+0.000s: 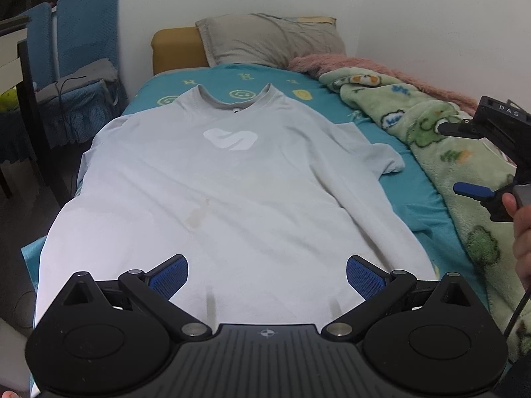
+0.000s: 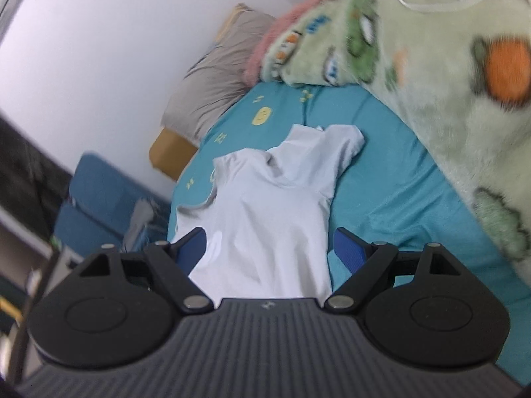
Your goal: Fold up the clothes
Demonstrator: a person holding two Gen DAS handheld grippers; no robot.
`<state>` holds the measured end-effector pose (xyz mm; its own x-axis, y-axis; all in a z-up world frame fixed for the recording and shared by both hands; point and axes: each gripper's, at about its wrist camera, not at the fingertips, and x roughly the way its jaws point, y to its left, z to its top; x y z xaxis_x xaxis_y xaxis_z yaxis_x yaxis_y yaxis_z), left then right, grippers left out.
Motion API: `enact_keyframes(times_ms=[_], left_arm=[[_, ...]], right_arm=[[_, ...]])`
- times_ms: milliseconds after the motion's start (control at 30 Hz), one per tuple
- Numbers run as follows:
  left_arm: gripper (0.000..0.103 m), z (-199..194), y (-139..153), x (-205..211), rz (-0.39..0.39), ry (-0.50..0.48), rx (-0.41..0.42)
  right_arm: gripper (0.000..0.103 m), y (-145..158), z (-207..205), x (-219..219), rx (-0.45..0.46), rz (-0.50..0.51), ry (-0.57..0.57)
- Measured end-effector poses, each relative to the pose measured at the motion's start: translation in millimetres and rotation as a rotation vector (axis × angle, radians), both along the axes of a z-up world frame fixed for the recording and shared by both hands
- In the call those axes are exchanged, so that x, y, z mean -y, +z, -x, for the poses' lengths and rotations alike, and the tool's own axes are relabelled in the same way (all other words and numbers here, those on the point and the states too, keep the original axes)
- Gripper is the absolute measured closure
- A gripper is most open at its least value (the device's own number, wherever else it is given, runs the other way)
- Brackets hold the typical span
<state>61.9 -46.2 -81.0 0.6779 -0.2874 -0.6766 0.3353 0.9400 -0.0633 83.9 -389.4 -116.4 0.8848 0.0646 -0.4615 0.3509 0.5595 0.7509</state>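
Setting: a bedroom in a home.

Single bed [image 1: 415, 179] with a teal printed sheet — grey pillow [image 1: 272, 41] against a mustard headboard [image 1: 176, 49], white wall behind. Green cartoon-print fleece blanket [image 1: 431, 139] and a pink fuzzy throw [image 1: 348, 64] bunched along the wall side. Beside the bed, blue padded chairs [image 1: 86, 33] carrying grey cloth and a cable — lived-in and domestic.
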Motion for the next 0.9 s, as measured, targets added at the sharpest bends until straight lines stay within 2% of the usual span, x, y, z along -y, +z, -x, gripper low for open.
enact_keyframes(times_ms=[100,233,333,500,567,700,900], left_arm=[[0.0,-5.9,-4.2,-3.9,0.0,0.036,-0.012],[0.0,-13.3,-10.4,-10.2,0.006,0.085,-0.035],[0.0,-19.5,-16.4,-14.1,0.013,0.114,-0.056],[0.0,-35.7,-24.0,-13.5,0.023,0.155,-0.088],[0.0,-42.5,-25.6,-12.7,0.042,0.168,-0.101],[0.0,-53.9,-26.8,-12.5,0.08,0.192,-0.119],[0.0,-61.0,-31.2,-19.2,0.125,0.206,-0.155]], right_arm=[[0.017,-18.4,-18.1,23.5,0.009,-0.092,-0.027],[0.017,-59.5,-38.1,63.2,0.027,-0.325,-0.103],[0.017,-87.7,-51.0,83.0,0.041,-0.43,-0.167],[0.017,-107.3,-80.7,90.5,0.046,-0.44,-0.204],[0.017,-111.4,-96.1,86.8,0.049,-0.453,-0.179],[0.017,-123.1,-136.6,71.2,-0.031,-0.449,-0.079],[0.019,-135.3,-170.2,70.9,0.054,-0.436,-0.122]])
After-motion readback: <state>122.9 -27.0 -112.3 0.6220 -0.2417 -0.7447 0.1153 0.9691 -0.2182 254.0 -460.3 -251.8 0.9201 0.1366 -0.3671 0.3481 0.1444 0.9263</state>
